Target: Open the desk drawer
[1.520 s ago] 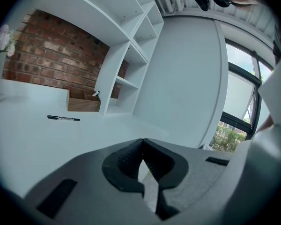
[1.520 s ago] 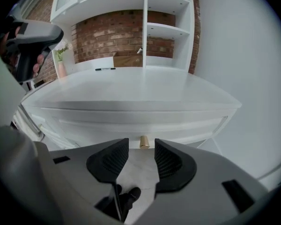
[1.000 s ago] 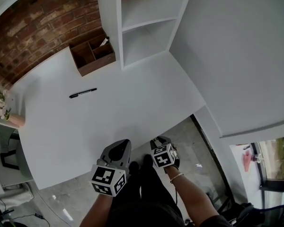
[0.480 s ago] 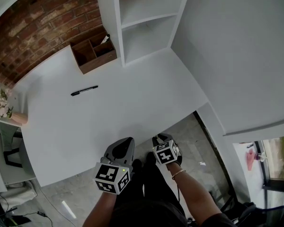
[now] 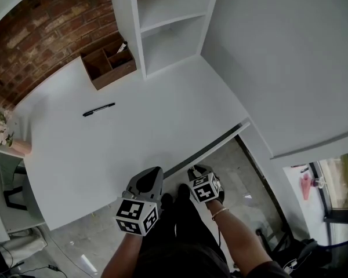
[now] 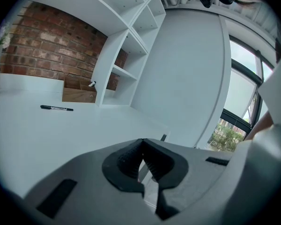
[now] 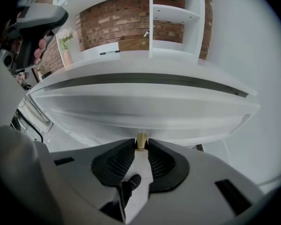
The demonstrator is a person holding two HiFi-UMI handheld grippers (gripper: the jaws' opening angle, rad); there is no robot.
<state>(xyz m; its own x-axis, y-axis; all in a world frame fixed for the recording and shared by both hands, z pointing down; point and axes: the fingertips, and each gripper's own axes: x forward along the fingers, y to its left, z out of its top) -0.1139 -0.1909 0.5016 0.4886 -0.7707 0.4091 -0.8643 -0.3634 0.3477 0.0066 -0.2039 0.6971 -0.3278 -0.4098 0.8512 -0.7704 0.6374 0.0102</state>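
The white desk (image 5: 133,138) has a drawer (image 5: 234,131) under its front edge. The drawer stands a little way out, with a dark gap (image 5: 203,150) between it and the top. In the right gripper view the drawer front (image 7: 140,108) fills the middle, and a small tan knob (image 7: 141,140) sticks out of it. My right gripper (image 7: 141,145) has just been closing and is shut on that knob. In the head view the right gripper (image 5: 197,172) sits at the drawer's near edge. My left gripper (image 5: 152,175) hovers beside it over the desk's edge, shut and empty (image 6: 142,144).
A black pen (image 5: 98,110) lies on the desk. A wooden organizer (image 5: 109,67) stands at the back by white shelves (image 5: 162,28) and a brick wall. A vase of flowers (image 5: 0,129) is at far left. White cabinet side (image 5: 290,62) on the right; grey floor below.
The drawer has slid out from under the desk top, and a dark gap now shows along it. My right gripper has drawn back a little with the knob. The left gripper has hardly moved.
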